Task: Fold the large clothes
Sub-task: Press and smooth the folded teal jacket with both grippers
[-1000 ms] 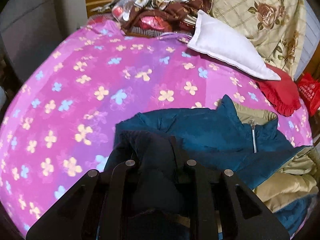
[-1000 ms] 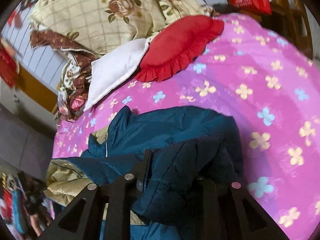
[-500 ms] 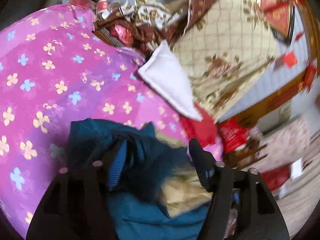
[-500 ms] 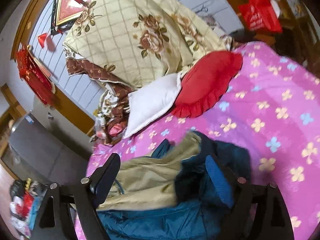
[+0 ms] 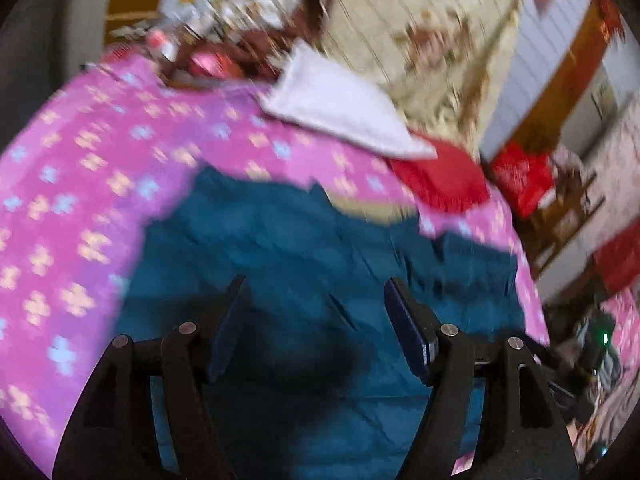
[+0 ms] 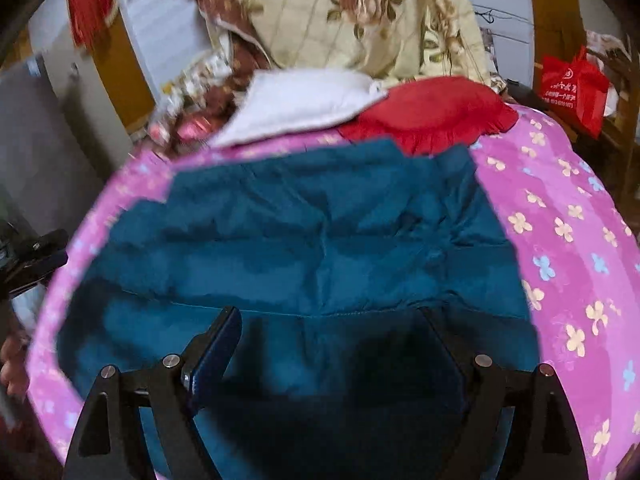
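Observation:
A large teal padded jacket [image 5: 304,248] lies spread flat on the pink flowered bedspread [image 5: 80,184]. It also fills the middle of the right wrist view [image 6: 320,240]. A strip of its beige lining [image 5: 372,210] shows at the far edge. My left gripper [image 5: 316,300] is open and empty just above the jacket's near part. My right gripper [image 6: 328,328] is open and empty over the jacket's near hem. Both views are blurred by motion.
A white pillow [image 5: 340,116], a red frilled cushion [image 5: 440,180] and a beige rose-print quilt [image 6: 360,16] are piled at the far end of the bed. A red bag [image 6: 572,88] sits on furniture at the right. Clutter lies at the far left [image 5: 208,40].
Both grippers held bunched jacket fabric a second ago, then opened and let go. The jacket now lies spread flat, teal side up, with most of the lining covered.

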`<state>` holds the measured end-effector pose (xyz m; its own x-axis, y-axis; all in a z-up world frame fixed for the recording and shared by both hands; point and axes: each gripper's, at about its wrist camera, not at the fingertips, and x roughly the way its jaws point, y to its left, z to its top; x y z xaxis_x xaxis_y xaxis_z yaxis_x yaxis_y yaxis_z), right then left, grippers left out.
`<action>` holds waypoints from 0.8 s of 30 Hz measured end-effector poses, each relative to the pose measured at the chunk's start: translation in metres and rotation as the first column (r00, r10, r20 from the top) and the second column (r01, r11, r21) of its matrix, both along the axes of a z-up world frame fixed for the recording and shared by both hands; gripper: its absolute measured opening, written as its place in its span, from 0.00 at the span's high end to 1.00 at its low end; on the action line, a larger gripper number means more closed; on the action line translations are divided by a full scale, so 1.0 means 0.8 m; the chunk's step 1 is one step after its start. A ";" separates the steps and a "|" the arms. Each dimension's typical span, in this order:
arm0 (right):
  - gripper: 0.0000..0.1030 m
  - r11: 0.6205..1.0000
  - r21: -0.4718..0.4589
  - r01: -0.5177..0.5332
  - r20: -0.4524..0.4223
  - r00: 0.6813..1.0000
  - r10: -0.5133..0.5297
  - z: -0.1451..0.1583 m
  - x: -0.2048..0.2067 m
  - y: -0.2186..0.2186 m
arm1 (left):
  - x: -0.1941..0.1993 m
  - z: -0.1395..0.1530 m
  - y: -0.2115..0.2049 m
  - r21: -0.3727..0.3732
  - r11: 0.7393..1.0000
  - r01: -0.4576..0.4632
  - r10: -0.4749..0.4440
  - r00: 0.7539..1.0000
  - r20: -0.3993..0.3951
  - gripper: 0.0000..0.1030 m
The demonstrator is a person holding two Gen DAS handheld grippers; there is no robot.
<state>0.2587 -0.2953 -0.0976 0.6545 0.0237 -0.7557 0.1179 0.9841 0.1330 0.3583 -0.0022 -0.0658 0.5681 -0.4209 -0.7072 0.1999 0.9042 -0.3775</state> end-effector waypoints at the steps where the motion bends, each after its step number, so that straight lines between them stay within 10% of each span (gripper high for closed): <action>1: 0.17 1.000 -0.025 0.007 -0.009 1.000 -0.007 -0.010 0.009 0.000 | 0.005 -0.014 -0.012 0.014 1.000 0.011 -0.011 1.000 -0.011 0.33; 11: 0.17 0.996 -0.038 0.079 0.007 0.997 -0.079 -0.052 0.111 -0.042 | 0.110 -0.078 -0.086 0.253 0.967 -0.023 0.022 1.000 0.009 0.33; 24: 0.15 0.994 -0.003 0.106 -0.041 0.993 -0.106 -0.071 0.166 -0.056 | 0.145 -0.092 -0.084 0.256 0.966 -0.041 0.042 0.999 0.001 0.32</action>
